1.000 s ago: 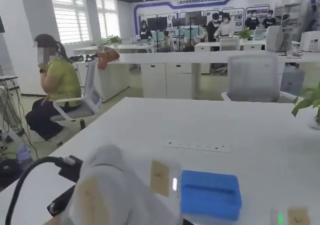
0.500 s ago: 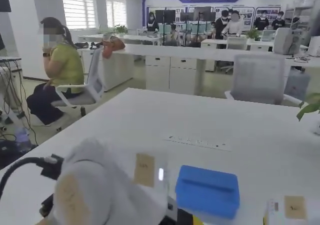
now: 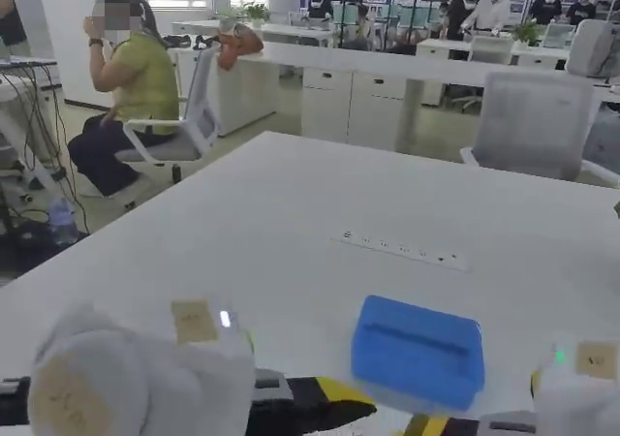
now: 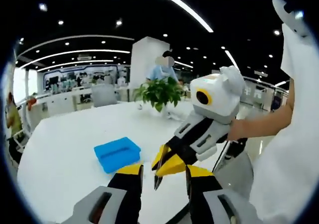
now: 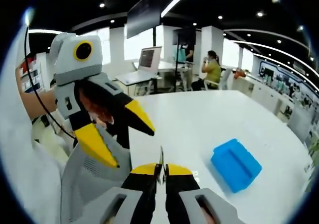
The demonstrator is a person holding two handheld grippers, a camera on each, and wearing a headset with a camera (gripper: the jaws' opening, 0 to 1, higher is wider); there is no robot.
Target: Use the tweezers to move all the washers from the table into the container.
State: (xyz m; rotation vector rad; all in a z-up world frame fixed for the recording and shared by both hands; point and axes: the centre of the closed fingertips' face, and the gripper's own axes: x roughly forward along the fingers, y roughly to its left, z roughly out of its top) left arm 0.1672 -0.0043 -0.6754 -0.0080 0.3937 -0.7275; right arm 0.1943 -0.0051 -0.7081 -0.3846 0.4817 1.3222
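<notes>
A blue rectangular container (image 3: 417, 351) (image 4: 117, 153) (image 5: 236, 165) sits on the white table (image 3: 242, 233). My right gripper (image 5: 161, 170) is shut on thin metal tweezers (image 5: 161, 157), whose tip juts up between its yellow jaws. In the left gripper view the right gripper (image 4: 167, 164) faces my left gripper (image 4: 164, 171), its tweezers (image 4: 156, 183) pointing down between my open left jaws. My left gripper (image 5: 134, 148) stands open, nothing in it. In the head view the left gripper (image 3: 358, 412) and the right gripper (image 3: 426, 424) meet just in front of the container.
A flush socket strip (image 3: 402, 250) lies in the table beyond the container. A grey office chair (image 3: 542, 126) stands at the far edge. A person (image 3: 126, 87) sits at the left. A potted plant (image 4: 159, 92) stands on the table.
The head camera has tilted down, so the table fills more of the picture and both grippers' black and yellow jaws now show at the bottom. The container has not moved on the table.
</notes>
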